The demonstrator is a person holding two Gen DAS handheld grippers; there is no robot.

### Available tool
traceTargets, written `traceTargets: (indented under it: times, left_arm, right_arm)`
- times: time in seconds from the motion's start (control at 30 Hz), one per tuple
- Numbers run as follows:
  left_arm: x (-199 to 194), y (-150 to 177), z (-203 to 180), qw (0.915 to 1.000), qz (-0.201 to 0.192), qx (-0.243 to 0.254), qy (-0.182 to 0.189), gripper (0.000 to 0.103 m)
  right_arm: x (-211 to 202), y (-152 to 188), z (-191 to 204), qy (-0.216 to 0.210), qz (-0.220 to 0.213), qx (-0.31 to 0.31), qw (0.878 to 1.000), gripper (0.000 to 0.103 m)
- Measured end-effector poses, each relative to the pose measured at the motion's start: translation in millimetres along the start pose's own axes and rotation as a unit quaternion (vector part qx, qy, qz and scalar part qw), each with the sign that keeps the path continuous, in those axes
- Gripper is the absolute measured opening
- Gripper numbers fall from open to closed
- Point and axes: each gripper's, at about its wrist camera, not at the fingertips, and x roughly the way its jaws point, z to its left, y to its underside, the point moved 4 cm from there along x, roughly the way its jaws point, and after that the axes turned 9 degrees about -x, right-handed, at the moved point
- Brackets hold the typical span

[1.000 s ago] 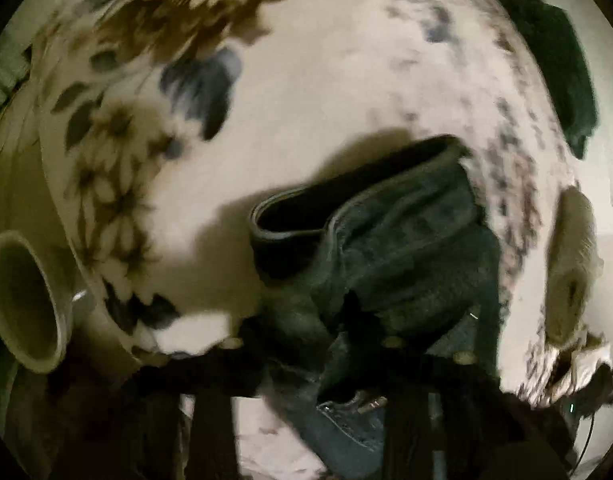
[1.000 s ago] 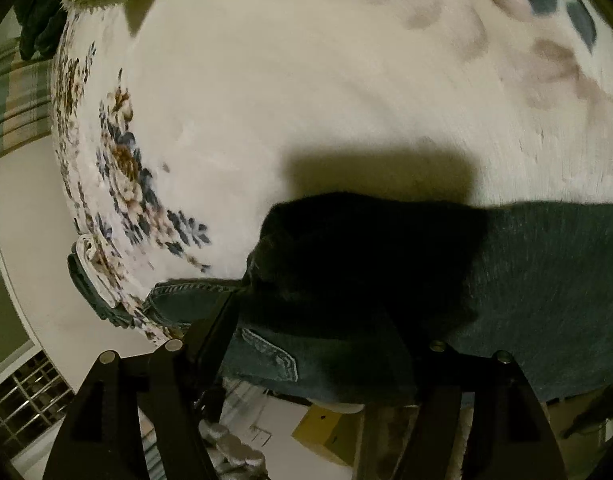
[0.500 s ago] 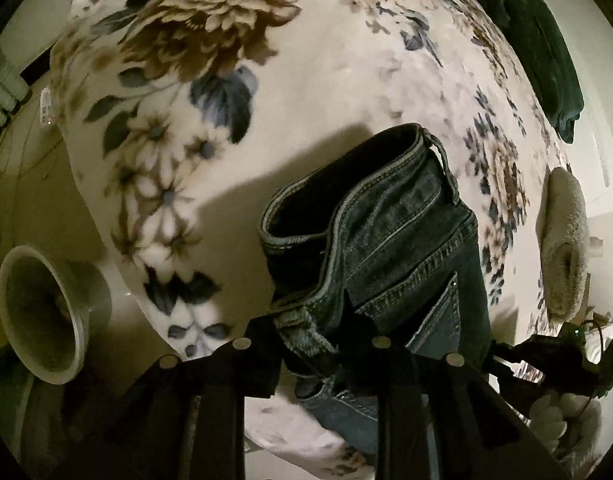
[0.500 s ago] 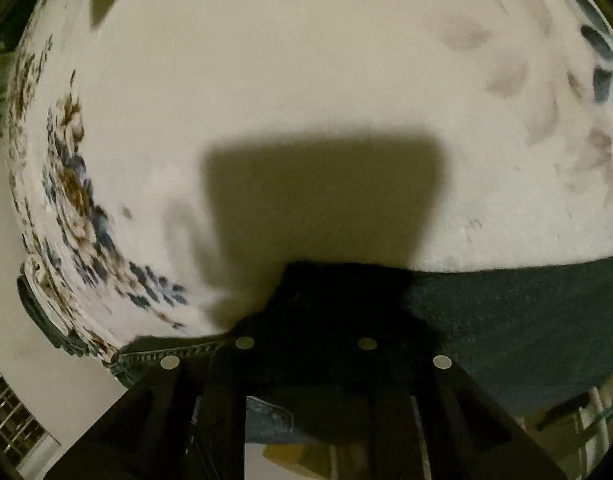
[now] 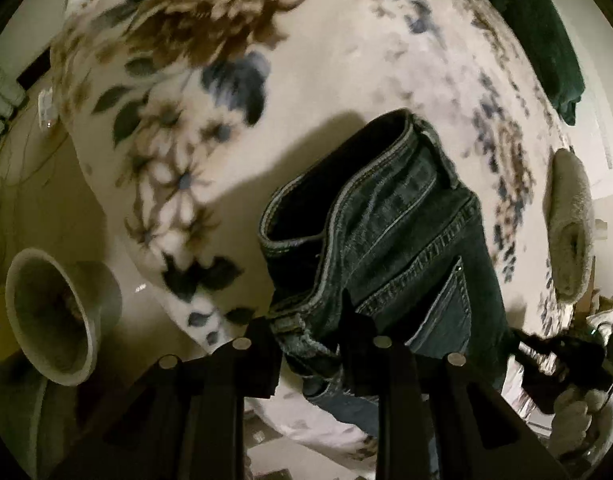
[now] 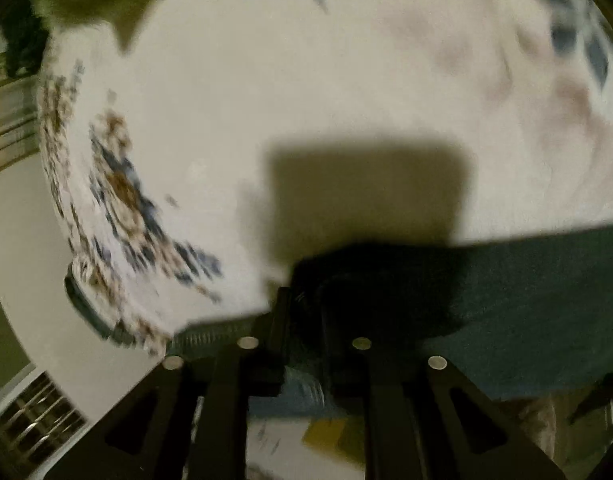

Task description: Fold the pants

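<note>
A cream fleece blanket printed with brown and blue flowers (image 5: 194, 92) covers the bed, a dark green garment (image 5: 542, 40) near its far edge and a pale funnel-shaped lampshade (image 5: 50, 316) beside it on the floor. The left gripper (image 5: 310, 340) pinches the waistband of the dark blue denim jeans (image 5: 398, 248) at the bed's near edge. The right gripper (image 6: 306, 320), jaws just narrowed then eased slightly, clamps their dark fabric; no writing is legible.

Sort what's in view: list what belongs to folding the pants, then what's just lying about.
Part of the job:
- dark blue denim jeans
- left gripper, pinching the jeans
- right gripper, jaws just closing on dark fabric

Lying about:
- dark green folded cloth
- beige fuzzy towel
- pale round pot
- white floral blanket, the work surface
</note>
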Motion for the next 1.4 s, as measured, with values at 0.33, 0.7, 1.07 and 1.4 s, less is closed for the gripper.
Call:
traceTargets:
  times: [0.33,0.7,1.07,1.4]
  left_arm:
    - [-40.1,7.2,-80.7,0.9943,-0.008,0.099,-0.040,0.065]
    - [36.8,33.0,-201.6,0.9732,0.047,0.223,-0.030,0.069]
    - [56.0,44.8,-186.3,0.9637,0.065,0.251,-0.063,0.069]
    - [62.4,54.3,-177.7,0.9599,0.064,0.264,-0.071,0.069]
  right_arm:
    - [-43.1,21.8,-59.2,0.062,-0.030,-0.036,0.997,0.061]
    - [-30.2,-23.7,-25.6,0.132,-0.040,-0.174,0.975,0.061]
    - [-22.8,49.8,-58.6,0.113,0.053,-0.247,0.961,0.037]
    - [-47.4,14.8,-20.7,0.006,-0.004,-0.207,0.978,0.038]
